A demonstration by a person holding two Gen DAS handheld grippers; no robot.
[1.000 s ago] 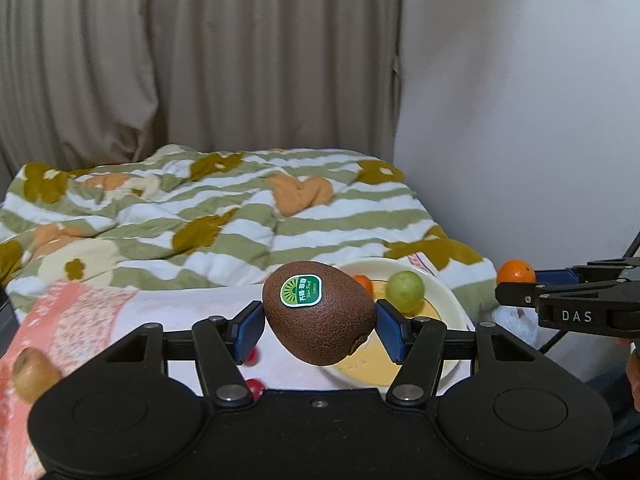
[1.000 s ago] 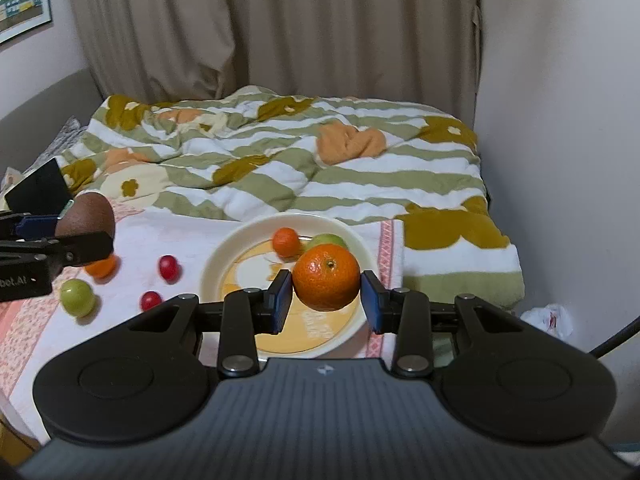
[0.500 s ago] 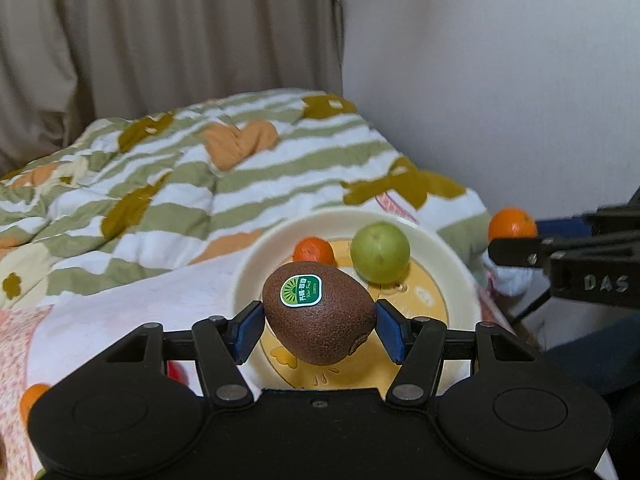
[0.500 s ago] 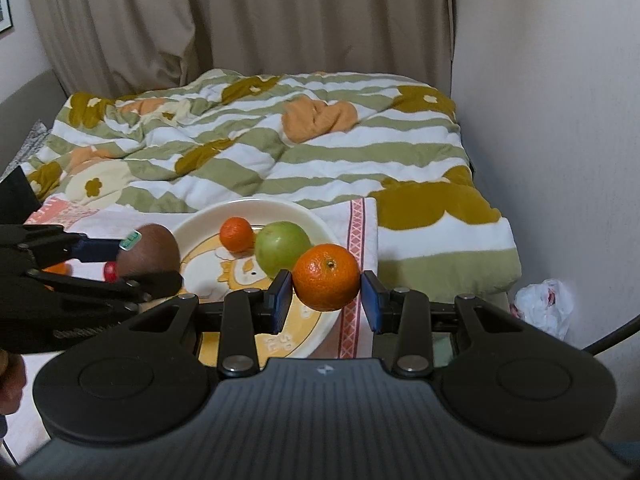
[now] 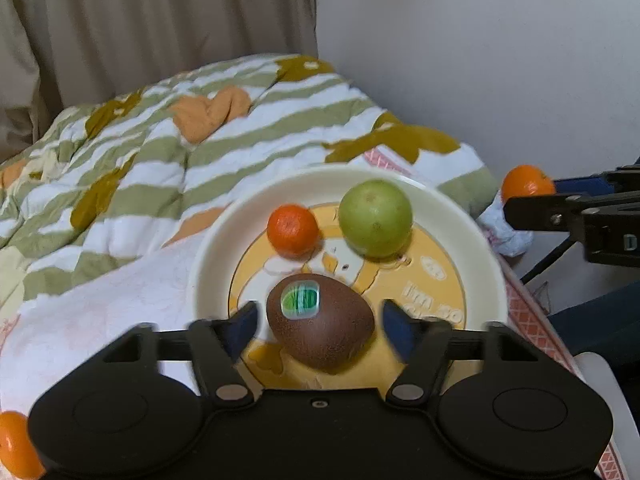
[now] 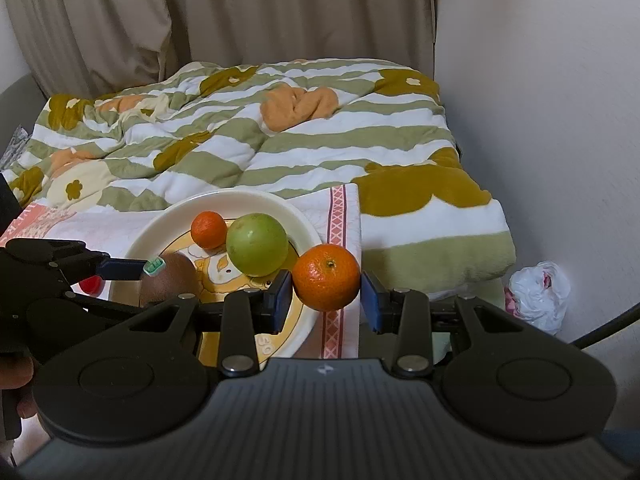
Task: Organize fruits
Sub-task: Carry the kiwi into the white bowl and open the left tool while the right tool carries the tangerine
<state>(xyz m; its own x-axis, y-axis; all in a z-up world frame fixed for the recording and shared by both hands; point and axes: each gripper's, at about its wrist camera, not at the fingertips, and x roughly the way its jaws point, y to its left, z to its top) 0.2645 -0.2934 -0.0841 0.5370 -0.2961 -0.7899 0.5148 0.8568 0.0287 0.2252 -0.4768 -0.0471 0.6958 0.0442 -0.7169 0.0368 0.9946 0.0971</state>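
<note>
Kiwi [image 5: 322,326] on plate [image 5: 452,216], left claw [image 5: 320,326] just opening — right-wrist view: right claw [image 6: 326,294] clamps orange [image 6: 326,276].

Left claw [image 5: 318,326] opened (kiwi [image 5: 320,322] freed).

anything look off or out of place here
Mostly tidy. A kiwi, small orange and green fruit sit on the plate. One stray orange lies off the plate on the cloth at lower left, and a red fruit also sits outside.
</note>
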